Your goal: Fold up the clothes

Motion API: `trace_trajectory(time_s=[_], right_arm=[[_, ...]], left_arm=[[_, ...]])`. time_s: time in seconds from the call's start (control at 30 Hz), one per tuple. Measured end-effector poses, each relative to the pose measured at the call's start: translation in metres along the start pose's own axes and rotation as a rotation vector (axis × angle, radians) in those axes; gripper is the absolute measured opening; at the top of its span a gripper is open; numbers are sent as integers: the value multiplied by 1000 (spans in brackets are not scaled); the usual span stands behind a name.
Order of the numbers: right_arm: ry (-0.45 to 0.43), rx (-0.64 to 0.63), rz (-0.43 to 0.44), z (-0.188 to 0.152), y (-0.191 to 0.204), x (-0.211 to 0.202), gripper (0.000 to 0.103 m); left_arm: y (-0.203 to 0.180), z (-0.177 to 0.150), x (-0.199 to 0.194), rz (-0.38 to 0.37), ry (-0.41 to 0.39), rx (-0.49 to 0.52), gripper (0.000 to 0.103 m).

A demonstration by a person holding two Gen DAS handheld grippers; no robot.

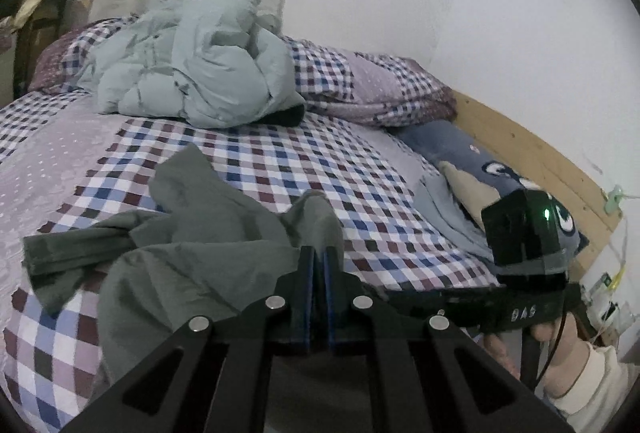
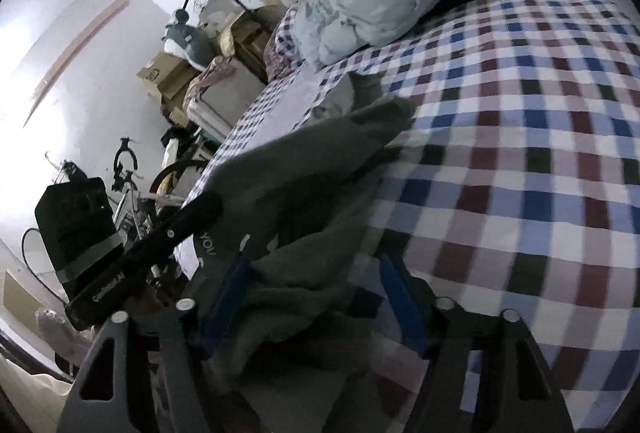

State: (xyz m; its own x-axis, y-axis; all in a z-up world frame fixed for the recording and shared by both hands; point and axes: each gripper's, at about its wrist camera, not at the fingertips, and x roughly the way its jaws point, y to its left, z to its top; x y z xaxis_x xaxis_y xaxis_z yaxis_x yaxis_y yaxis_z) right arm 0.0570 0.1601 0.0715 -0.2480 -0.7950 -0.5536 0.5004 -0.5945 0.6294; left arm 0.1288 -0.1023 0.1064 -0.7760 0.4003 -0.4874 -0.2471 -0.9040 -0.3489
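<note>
Clamped together, the left gripper [image 1: 319, 253] has its blue-lined jaws pinching a raised fold of the grey-green garment [image 1: 192, 233], which rises in a peak just beyond the tips. On the other side, the right gripper [image 2: 316, 269] stands with its jaws spread wide, and the same crumpled cloth [image 2: 304, 185] bunches between them; whether they touch it is unclear. The garment lies rumpled on the checked bedsheet [image 1: 280, 161], near the bed's edge. Farther off a pale blue duvet [image 1: 200, 65] sits heaped by the checked pillow [image 1: 380, 89]. A blue cushion [image 1: 480, 169] rests against the wooden headboard [image 1: 532, 149].
</note>
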Motion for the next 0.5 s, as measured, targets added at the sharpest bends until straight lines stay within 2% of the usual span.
trace_trajectory(time_s=[0.1,0.27,0.37,0.4,0.47,0.5], right_arm=[[30,-33,-12,-1,8,13,49],[28,-74,-65,-1,17,18,18],[13,-100,-76,1,21,14,14],[11,-108,-79,1,22,14,13],[16,-127,-93,-1,25,17,13],[19,-134,-98,-2,26,19,13]], left_arm=[[15,2,-12,26,-39,-46,1],[36,4,-21,8,-57,-111,1],[32,3,-18,-25,-41,-95,1],[29,2,-16,-37,-36,-86,4],[15,1,-12,-49,-30,-40,16],[8,0,-11,-58,-30,-12,35]])
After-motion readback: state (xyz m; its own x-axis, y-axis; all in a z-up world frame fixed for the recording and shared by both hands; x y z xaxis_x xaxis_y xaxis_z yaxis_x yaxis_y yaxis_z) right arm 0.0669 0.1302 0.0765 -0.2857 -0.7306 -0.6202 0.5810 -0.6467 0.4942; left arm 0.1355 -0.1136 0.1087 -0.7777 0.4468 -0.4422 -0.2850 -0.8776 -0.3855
